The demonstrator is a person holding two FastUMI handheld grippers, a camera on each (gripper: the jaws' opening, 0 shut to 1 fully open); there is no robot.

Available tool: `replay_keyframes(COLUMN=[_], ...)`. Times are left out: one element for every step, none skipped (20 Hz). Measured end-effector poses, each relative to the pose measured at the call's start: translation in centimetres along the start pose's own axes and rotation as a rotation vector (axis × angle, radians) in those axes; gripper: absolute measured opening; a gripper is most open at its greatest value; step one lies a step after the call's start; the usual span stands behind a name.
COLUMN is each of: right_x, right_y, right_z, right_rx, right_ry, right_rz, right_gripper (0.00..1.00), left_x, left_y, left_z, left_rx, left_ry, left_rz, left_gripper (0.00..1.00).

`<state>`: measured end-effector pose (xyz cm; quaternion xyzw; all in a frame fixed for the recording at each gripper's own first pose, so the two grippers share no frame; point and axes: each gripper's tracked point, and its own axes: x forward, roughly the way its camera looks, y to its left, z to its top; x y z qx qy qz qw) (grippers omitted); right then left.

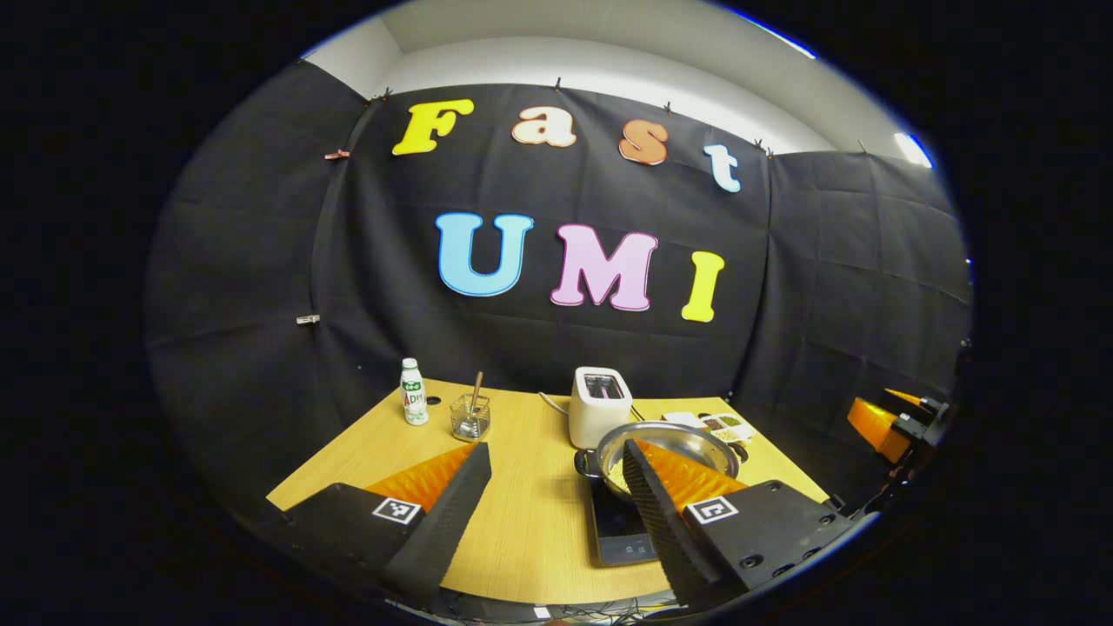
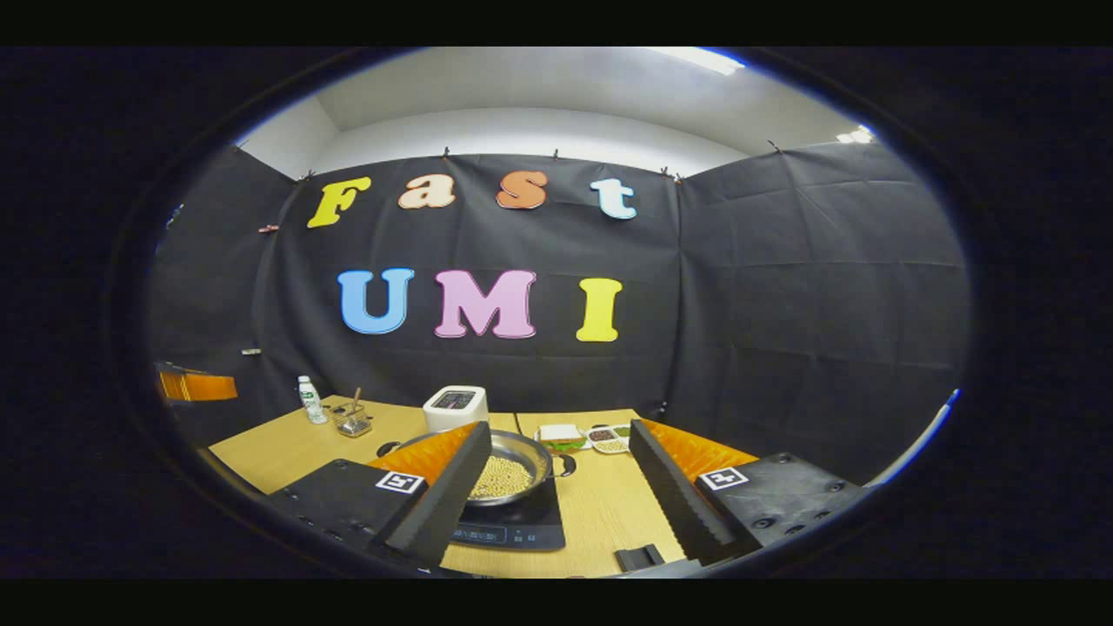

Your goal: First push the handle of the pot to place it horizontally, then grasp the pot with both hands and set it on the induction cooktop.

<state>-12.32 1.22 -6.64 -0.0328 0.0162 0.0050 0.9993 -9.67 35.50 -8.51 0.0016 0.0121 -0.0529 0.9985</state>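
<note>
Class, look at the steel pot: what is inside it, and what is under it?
Inside the pot lies a heap of small pale beans. Under it is the black induction cooktop. The left finger of the right gripper covers the pot's left part.

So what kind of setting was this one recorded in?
Probably a mock kitchen in a recording booth: black cloth walls surround a light wooden table holding a steel pot of beans on a black induction cooktop and a white toaster.

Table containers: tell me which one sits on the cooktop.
The metal pot holding pale beans sits on the black cooktop. The bottle and wire holder stand on bare table.
</note>
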Motion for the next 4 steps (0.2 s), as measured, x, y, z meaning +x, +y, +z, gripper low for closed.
replay_keyframes(right_x=[-0.8,-1.4,-1.7,-1.8], right_y=[-0.1,-0.3,-0.6,-1.0], right_z=[-0.8,-1.3,-1.3,-1.2], right_rx=[0.009,0.022,0.028,0.032], right_ry=[0.026,0.043,0.043,0.036], right_rz=[0.0,-0.003,-0.013,-0.028], right_gripper=[0.98,0.99,0.99,0.94], left_x=[-0.4,-0.8,-1.1,-1.6], left_y=[0.4,0.6,0.4,0.0], left_z=[0.0,0.3,0.3,0.0], left_rx=[0.005,0.013,0.015,0.009], left_ry=[-0.015,-0.03,-0.04,-0.032], left_rz=[0.019,0.033,0.038,0.04], left_gripper=[0.95,0.96,0.95,0.93])
